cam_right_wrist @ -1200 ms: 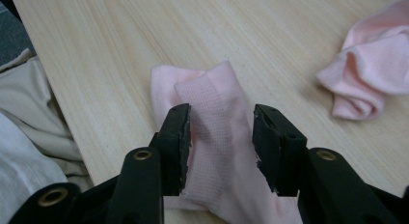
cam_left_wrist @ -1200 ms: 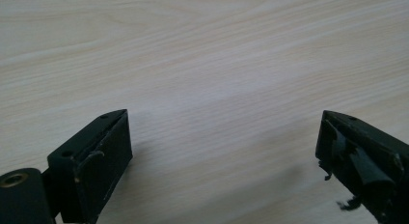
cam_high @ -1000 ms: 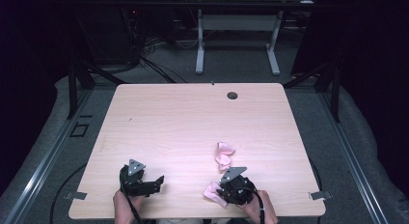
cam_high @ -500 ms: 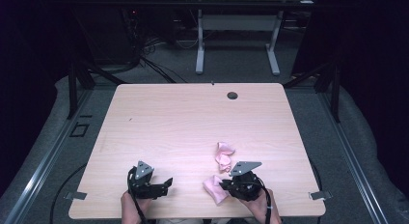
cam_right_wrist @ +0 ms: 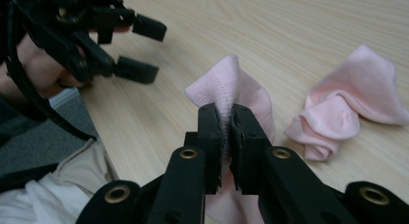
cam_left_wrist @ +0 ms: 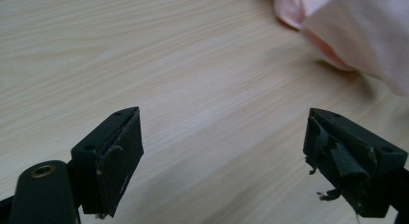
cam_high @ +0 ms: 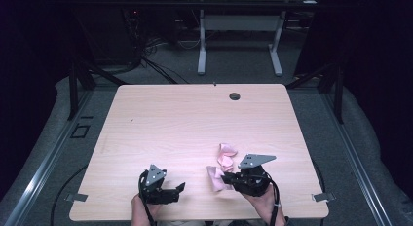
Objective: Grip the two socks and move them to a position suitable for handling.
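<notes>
The right gripper point(cam_right_wrist: 224, 119) is pinching a pink sock point(cam_right_wrist: 226, 89) at its ribbed cuff, the cloth squeezed thin between the jaws and the rest drooping toward the surface point(cam_high: 195, 123). A second sock point(cam_right_wrist: 347, 101) lies crumpled just beside it, apart from the held one. The left gripper point(cam_left_wrist: 222, 151) is spread wide with nothing between its jaws, low over bare wood, the held sock hanging near its upper right.

Both socks look light, soft and limp: they will sag and fold under their own weight, and are unlikely to slip or be harmed by a firm pinch. A cuff or toe end is the best hold; the free end of the held sock suits the left gripper.

Both grippers work close to the near edge, so cloth could trail off it. The wide stretch of surface beyond lies open.
</notes>
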{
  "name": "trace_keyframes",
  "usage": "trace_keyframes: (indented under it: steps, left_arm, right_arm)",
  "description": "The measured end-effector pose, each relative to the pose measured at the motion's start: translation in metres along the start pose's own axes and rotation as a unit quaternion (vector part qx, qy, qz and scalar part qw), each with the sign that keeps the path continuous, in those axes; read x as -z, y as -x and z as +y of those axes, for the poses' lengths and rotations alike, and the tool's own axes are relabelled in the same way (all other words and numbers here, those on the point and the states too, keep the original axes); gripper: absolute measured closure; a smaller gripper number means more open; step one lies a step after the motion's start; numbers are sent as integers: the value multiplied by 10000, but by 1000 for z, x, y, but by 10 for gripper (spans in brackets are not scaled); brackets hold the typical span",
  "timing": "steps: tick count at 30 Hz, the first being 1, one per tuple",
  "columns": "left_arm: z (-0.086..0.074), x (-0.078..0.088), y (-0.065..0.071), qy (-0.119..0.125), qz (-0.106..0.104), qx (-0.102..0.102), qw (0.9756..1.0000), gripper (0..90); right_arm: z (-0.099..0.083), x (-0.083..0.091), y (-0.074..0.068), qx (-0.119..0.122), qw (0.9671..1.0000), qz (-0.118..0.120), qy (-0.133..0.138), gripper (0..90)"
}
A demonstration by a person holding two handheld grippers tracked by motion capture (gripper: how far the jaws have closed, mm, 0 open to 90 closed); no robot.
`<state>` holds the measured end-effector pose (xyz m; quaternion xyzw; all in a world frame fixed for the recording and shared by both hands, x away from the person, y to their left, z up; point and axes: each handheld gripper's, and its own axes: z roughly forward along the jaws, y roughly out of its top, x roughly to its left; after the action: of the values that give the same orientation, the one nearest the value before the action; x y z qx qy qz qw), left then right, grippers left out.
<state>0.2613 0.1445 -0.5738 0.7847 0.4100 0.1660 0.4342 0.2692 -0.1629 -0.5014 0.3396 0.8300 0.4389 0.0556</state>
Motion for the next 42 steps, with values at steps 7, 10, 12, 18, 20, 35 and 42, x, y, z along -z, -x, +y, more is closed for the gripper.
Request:
trace_keyframes:
  steps: [7, 10, 12, 18, 20, 35, 42]
  left_arm:
    - [4, -11, 31, 133, -308, -383, 9987, 140]
    - [6, -18, 44, 175, -230, -519, 9982, 147]
    - [7, -22, 51, 210, -66, -610, 9979, 159]
    - [13, -28, 65, 609, 219, -777, 9949, 308]
    - [15, -29, 63, 630, 115, -759, 9951, 407]
    - [19, -7, 73, -194, 741, -1877, 9792, 882]
    - [13, -17, 93, -819, 331, -2082, 9741, 852]
  right_arm:
    - [17, 6, -6, -46, 9996, 110, 243, 835]
    - [23, 7, -8, -51, 9993, 149, 327, 835]
    - [26, 6, -10, -68, 9990, 225, 382, 834]
    - [33, 2, -13, -110, 9985, 326, 435, 834]
    - [34, 0, -13, -119, 9983, 357, 452, 834]
    - [7, -8, 3, -550, 9978, 366, 104, 831]
    - [-27, -23, 25, -981, 9937, 177, -516, 822]
